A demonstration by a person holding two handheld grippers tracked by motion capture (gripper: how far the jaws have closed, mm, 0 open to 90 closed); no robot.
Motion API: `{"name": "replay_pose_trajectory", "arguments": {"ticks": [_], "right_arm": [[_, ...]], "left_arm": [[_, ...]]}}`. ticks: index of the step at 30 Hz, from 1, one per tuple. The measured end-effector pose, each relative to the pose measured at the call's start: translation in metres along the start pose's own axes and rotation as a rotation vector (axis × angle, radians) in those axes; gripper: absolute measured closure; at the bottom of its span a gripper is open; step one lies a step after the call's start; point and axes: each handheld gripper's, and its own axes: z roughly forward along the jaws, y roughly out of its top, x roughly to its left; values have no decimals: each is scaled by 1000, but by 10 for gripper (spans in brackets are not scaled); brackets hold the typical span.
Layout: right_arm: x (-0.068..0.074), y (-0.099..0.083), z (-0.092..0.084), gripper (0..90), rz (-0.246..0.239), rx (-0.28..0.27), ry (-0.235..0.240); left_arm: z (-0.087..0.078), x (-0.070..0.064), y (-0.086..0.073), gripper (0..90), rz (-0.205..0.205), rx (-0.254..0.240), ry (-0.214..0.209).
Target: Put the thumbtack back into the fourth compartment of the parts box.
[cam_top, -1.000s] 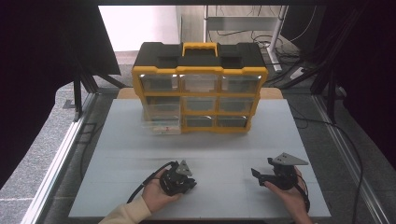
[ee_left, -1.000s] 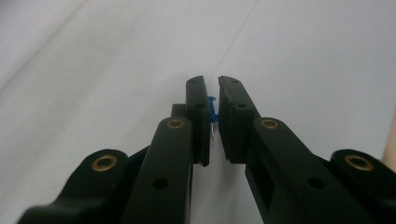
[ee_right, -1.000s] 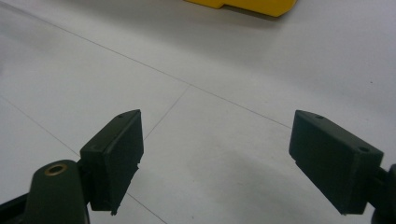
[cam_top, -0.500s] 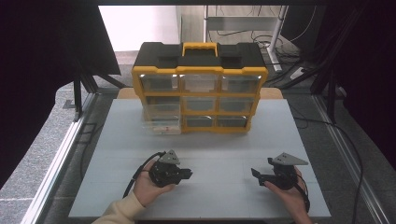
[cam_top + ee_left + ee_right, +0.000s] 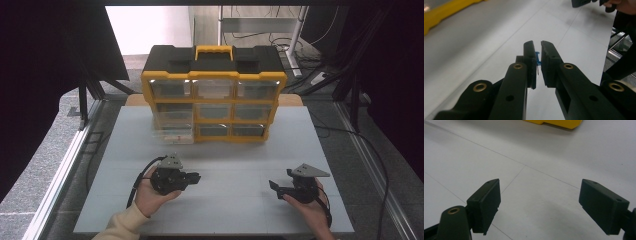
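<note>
Blue scrap (image 5: 537, 58), likely a small tag or clip, sits pinched between the nearly closed jaws of the left gripper (image 5: 537, 46), lifted clear of the table (image 5: 235, 165). Right gripper (image 5: 539, 206) waits with jaws spread, holding nothing.

Small blue item (image 5: 537, 58) between left hand-held gripper (image 5: 537, 45) jaws: unidentifiable.

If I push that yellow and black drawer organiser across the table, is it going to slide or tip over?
The organiser stands upright on a wide base on the smooth white table, so a low push would probably slide it. A shove near its handle seems likelier to rock it. One lower-left clear drawer sticks out and could slide further when jolted.
</note>
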Motion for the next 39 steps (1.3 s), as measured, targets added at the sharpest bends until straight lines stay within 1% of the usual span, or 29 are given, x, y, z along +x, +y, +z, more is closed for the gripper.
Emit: {"name": "replay_pose_trajectory", "arguments": {"ticks": [9,12,16,25,32,33,39], "right_arm": [[0,0,0,180,0,2,1],[0,0,0,180,-2,1,0],[0,0,0,180,0,1,1],[0,0,1,180,3,1,2],[-1,0,0,180,5,-3,3],[-1,0,0,179,7,-3,2],[-1,1,0,179,10,-8,-2]], "left_arm": [[-20,4,7,828,-5,-71,25],[-28,6,10,828,-15,-103,22],[-37,8,13,828,-19,-136,33],[-52,13,23,828,-19,-193,61],[-62,14,32,828,-8,-233,64],[-64,13,34,828,-13,-240,65],[-72,20,43,828,-11,-271,80]]}}
